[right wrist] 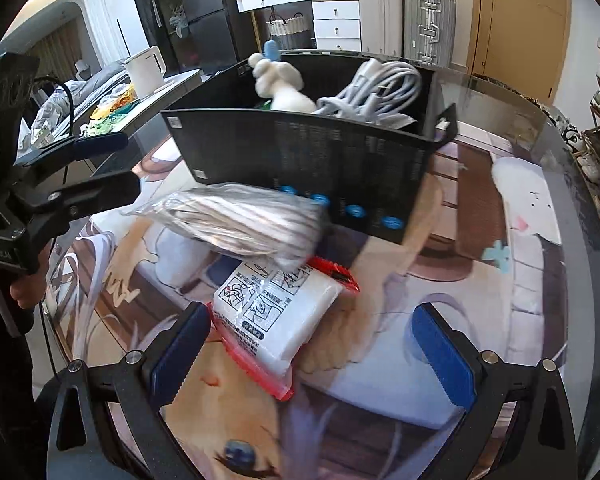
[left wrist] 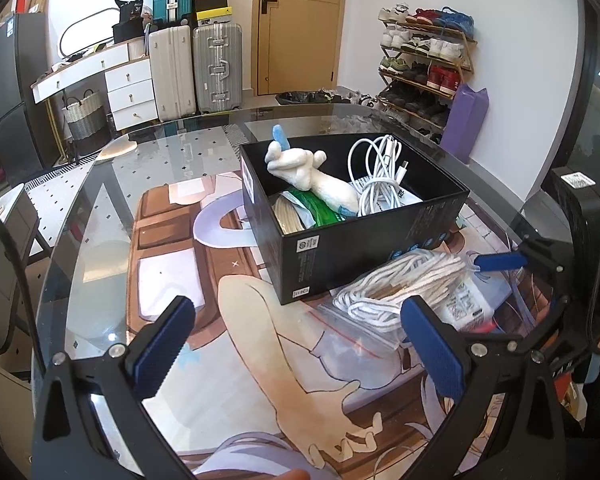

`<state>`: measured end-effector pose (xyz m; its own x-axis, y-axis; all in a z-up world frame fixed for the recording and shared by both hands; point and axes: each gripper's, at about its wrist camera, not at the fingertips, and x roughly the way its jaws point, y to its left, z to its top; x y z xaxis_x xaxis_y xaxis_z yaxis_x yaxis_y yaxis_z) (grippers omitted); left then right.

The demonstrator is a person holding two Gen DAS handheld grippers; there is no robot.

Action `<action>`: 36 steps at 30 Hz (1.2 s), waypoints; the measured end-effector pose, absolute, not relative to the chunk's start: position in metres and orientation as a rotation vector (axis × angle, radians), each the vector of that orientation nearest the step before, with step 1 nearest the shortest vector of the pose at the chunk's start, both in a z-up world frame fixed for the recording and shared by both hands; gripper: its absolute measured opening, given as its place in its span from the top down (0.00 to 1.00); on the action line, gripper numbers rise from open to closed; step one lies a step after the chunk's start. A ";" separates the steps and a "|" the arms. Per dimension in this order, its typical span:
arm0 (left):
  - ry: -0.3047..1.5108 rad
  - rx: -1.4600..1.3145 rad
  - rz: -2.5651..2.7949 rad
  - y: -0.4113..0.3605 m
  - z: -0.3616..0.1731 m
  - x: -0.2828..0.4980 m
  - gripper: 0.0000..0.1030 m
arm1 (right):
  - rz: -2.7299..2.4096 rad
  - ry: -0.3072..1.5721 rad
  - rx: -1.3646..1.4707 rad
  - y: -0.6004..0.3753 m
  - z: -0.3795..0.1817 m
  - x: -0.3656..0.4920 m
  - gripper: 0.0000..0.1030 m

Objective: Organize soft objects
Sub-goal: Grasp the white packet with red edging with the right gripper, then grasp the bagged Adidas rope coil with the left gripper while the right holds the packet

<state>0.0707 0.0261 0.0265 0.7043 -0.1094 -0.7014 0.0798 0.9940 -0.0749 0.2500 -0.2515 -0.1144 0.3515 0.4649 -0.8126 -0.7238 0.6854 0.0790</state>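
A black box (left wrist: pixel 364 248) (right wrist: pixel 300 152) stands on the glass table and holds a white plush toy (left wrist: pixel 312 176) (right wrist: pixel 280 84), a coiled white cable (left wrist: pixel 380 172) (right wrist: pixel 380 84) and a green-and-white packet (left wrist: pixel 304 212). In front of the box lies a clear bag of white rope (left wrist: pixel 400 288) (right wrist: pixel 244 224), partly over a white packet in a red-edged zip bag (right wrist: pixel 276 320) (left wrist: pixel 464 304). My left gripper (left wrist: pixel 300 344) is open and empty above the mat, left of the rope bag. My right gripper (right wrist: pixel 312 352) is open, its left finger (right wrist: pixel 176 356) beside the white packet.
The table (left wrist: pixel 100 208) has a printed cartoon mat under glass. Behind it stand suitcases (left wrist: pixel 196 68), a white drawer unit (left wrist: pixel 128 92), a shoe rack (left wrist: pixel 424 68) and a door (left wrist: pixel 300 24). A white kettle (right wrist: pixel 146 70) sits on a counter to the left.
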 end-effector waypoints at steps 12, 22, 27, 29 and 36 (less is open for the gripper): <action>0.801 -0.016 -0.127 0.017 0.022 0.070 0.00 | 0.807 0.853 -0.371 -0.250 -0.121 0.236 0.07; 0.802 -0.014 -0.129 0.015 0.023 0.070 0.00 | 0.845 0.838 -0.401 -0.256 -0.114 0.230 0.34; 0.802 -0.015 -0.133 0.015 0.023 0.070 0.00 | 0.837 0.818 -0.408 -0.267 -0.105 0.233 0.35; 0.804 -0.013 -0.138 0.013 0.022 0.070 0.00 | 0.825 0.808 -0.406 -0.272 -0.101 0.236 0.35; 0.815 0.018 -0.163 0.002 0.017 0.070 0.00 | 0.774 0.790 -0.385 -0.293 -0.090 0.247 0.35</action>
